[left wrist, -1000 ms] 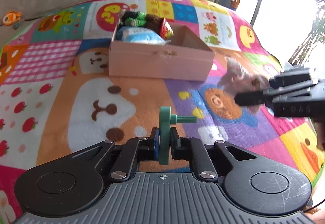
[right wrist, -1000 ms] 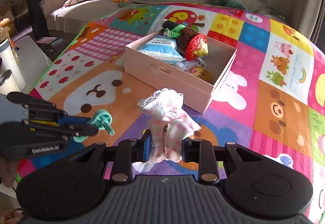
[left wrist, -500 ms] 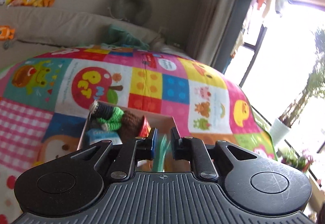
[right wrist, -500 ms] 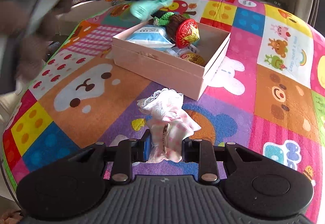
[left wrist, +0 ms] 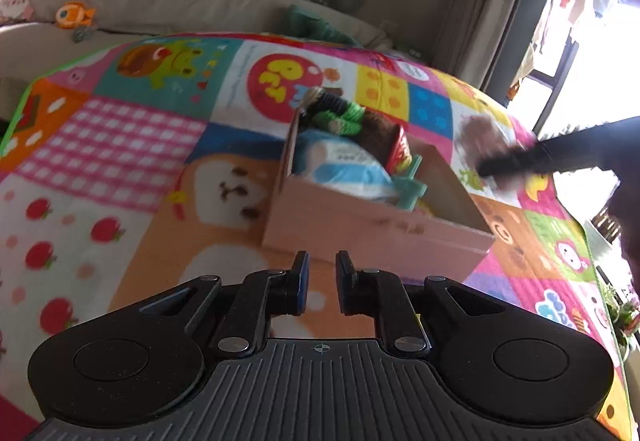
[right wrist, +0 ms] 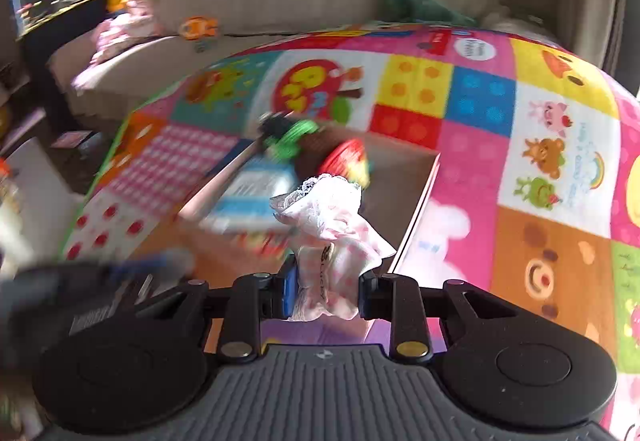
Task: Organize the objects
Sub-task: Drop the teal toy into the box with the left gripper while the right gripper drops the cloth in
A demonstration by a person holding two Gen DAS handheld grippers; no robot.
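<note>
Left gripper [left wrist: 319, 283] released near the pink box [left wrist: 372, 229] wall; right gripper [right wrist: 327, 295] grasping pink cloth [right wrist: 336, 237].

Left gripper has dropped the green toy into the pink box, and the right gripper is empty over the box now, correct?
Not quite. The right gripper is not empty: the right wrist view shows it shut on the pink-and-white cloth. The rest holds: the green toy lies in the pink box, and the left gripper holds nothing.
</note>
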